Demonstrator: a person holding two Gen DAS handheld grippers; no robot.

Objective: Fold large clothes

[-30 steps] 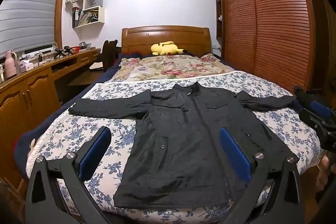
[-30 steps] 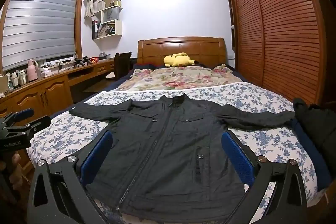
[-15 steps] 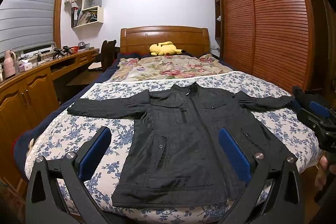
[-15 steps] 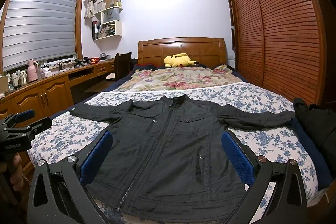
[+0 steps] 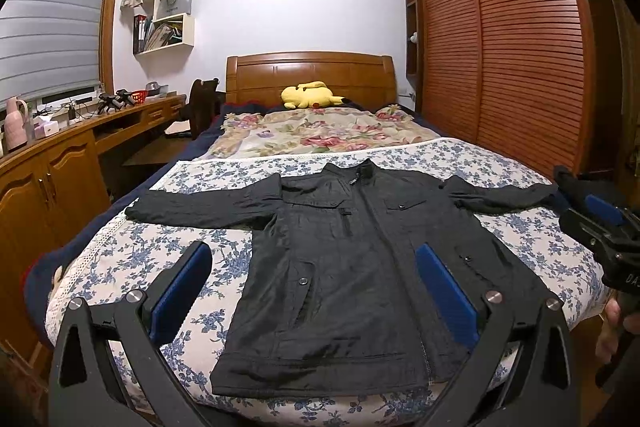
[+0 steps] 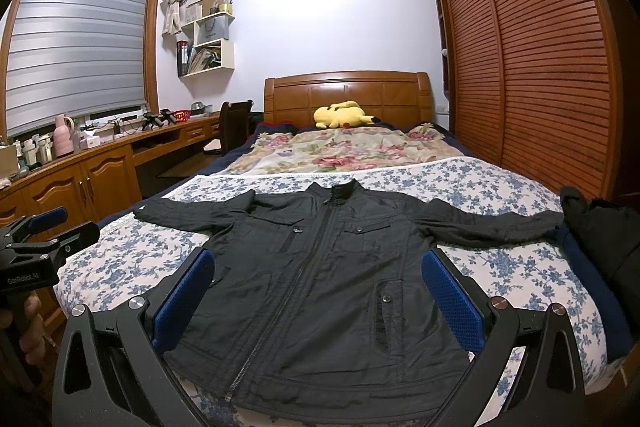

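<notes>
Black, zipped and front-up, the jacket (image 6: 316,291) is spread flat on the bed (image 6: 516,267), collar at 12 o'clock. Both the left gripper (image 5: 310,287) and right gripper (image 6: 318,291) are held spread and empty above its hem. Slick cloth may slide if only one layer is pinched.

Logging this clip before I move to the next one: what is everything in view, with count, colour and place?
jacket: one, black, spread flat face up, sleeves out, on the near half of the bed.
bedspread: one, white with blue flowers, under the jacket.
floral quilt: one, cream with pink flowers, far half of the bed.
plush toy: one, yellow, by the headboard.
headboard: one, brown wood.
dark clothes pile: one, black, right edge of the bed.
wardrobe doors: brown, slatted, right wall.
desk: one, brown wood, left wall.
left claw: open, blue pads, empty.
right claw: open, blue pads, empty.
</notes>
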